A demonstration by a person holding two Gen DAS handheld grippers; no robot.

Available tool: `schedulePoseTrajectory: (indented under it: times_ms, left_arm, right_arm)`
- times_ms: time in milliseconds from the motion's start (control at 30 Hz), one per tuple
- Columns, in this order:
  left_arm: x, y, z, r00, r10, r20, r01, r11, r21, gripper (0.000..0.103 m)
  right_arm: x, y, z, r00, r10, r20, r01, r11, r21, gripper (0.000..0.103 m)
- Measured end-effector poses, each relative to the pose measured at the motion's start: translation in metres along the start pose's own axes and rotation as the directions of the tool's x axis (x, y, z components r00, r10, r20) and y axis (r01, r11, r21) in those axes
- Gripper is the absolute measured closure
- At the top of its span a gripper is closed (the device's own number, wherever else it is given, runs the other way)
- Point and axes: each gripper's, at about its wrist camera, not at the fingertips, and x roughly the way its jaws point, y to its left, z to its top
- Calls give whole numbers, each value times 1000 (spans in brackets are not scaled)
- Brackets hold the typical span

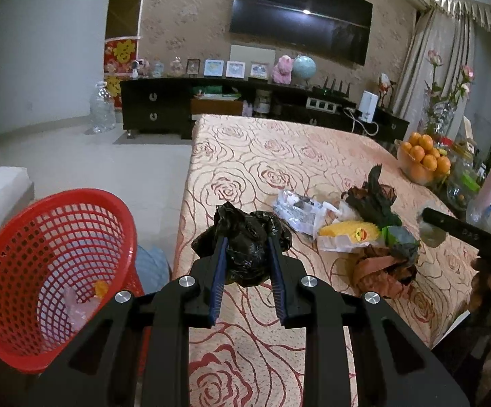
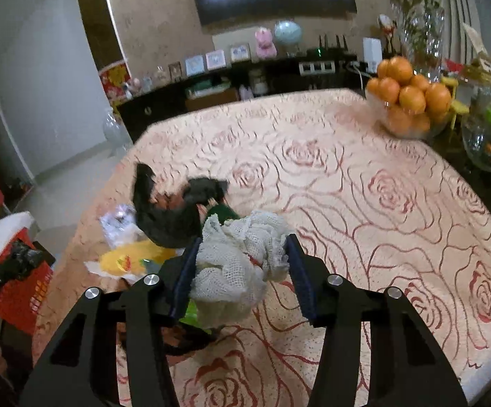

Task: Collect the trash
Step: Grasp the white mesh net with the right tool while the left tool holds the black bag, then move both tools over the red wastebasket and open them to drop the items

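Note:
My left gripper point(image 1: 247, 240) is shut on a crumpled black plastic bag point(image 1: 243, 240) and holds it above the table's left edge, right of the red mesh basket point(image 1: 52, 271). My right gripper point(image 2: 242, 246) is shut on a white foam net point(image 2: 238, 257), held above the table over the trash pile. The pile holds a yellow wrapper point(image 1: 347, 234) point(image 2: 133, 257), a clear silver wrapper point(image 1: 296, 208), dark bags point(image 2: 167, 210) and a brown bag point(image 1: 381, 268). The right gripper also shows at the right edge of the left wrist view point(image 1: 432, 227).
The table has a rose-patterned cloth point(image 2: 364, 203). A bowl of oranges point(image 2: 408, 101) and glass vases point(image 2: 486, 135) stand at its far right. The basket holds a few scraps and stands on the floor left of the table. A dark cabinet point(image 1: 157, 108) lines the far wall.

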Motion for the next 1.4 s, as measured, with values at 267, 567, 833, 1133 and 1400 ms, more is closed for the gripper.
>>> schedulePoseTrajectory:
  times_ms: [267,567,833,1133,1400]
  left_arm:
    - [-31,10,5,997,56,56,-56,998,4,80]
    - [-67,35,10,984,150,100,-149,989,-25,80]
    - [-87,72,11,965,238,109,-229,970,-84,80]
    - [-93,108,11,931,349,105,-335,933,-131,80]
    - [-88,130,4,916,393,77,-378,913,-154,80]
  right_arm:
    - [-30,19,7,996,44,73,-40,998,-55,54]
    - [-55,57,9,986,131,99,-119,986,-119,54]
    - [-63,95,11,975,203,86,-187,968,-167,54]
    - [-61,160,17,950,308,43,-289,925,-247,54]
    - [-40,229,18,911,411,-38,-403,865,-299,54]
